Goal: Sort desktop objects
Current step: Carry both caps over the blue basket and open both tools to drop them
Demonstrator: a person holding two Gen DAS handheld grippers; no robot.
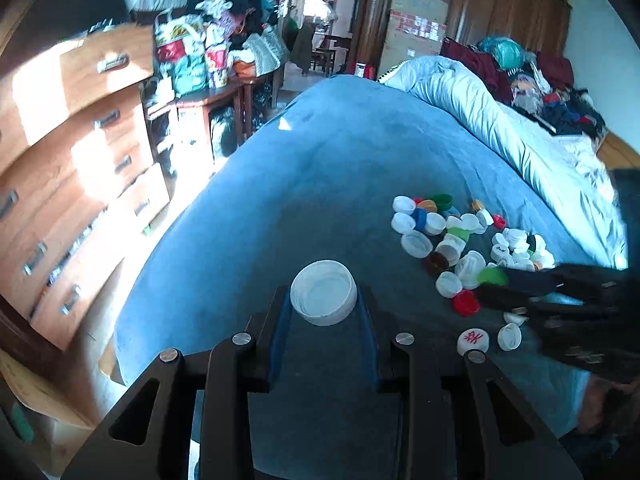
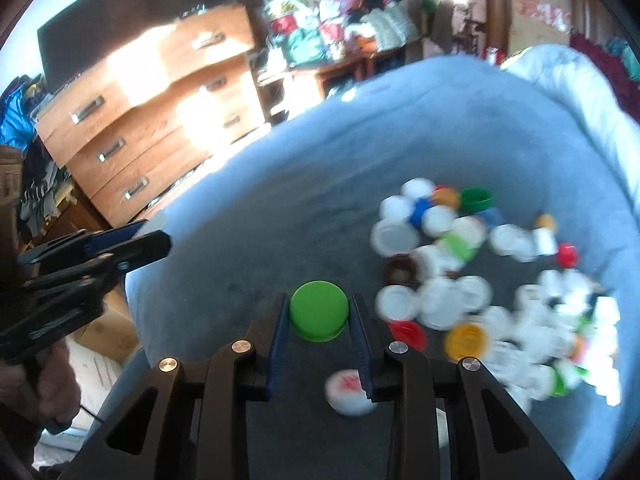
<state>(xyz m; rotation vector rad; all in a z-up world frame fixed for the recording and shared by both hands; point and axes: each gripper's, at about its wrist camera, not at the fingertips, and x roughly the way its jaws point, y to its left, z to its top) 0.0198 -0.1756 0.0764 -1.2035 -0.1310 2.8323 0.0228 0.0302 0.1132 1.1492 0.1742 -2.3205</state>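
Observation:
My left gripper (image 1: pixel 323 300) is shut on a large white cap (image 1: pixel 323 293), open side up, above the blue bedspread (image 1: pixel 320 168). My right gripper (image 2: pixel 319 314) is shut on a green cap (image 2: pixel 319 310), top up. A pile of several bottle caps (image 1: pixel 460 240), mostly white with some red, green, blue and orange, lies on the bedspread to the right; it also shows blurred in the right wrist view (image 2: pixel 480 280). A white cap with red marking (image 2: pixel 348 392) lies under my right gripper. The right gripper appears dark at the right of the left wrist view (image 1: pixel 516 290), the left gripper at the left of the right wrist view (image 2: pixel 136 240).
A wooden chest of drawers (image 1: pixel 80 180) stands left of the bed. A cluttered desk (image 1: pixel 212 92) stands beyond it. A rolled pale quilt (image 1: pixel 500 128) and clothes lie along the bed's right side. A cardboard box (image 1: pixel 416 28) stands by the doorway.

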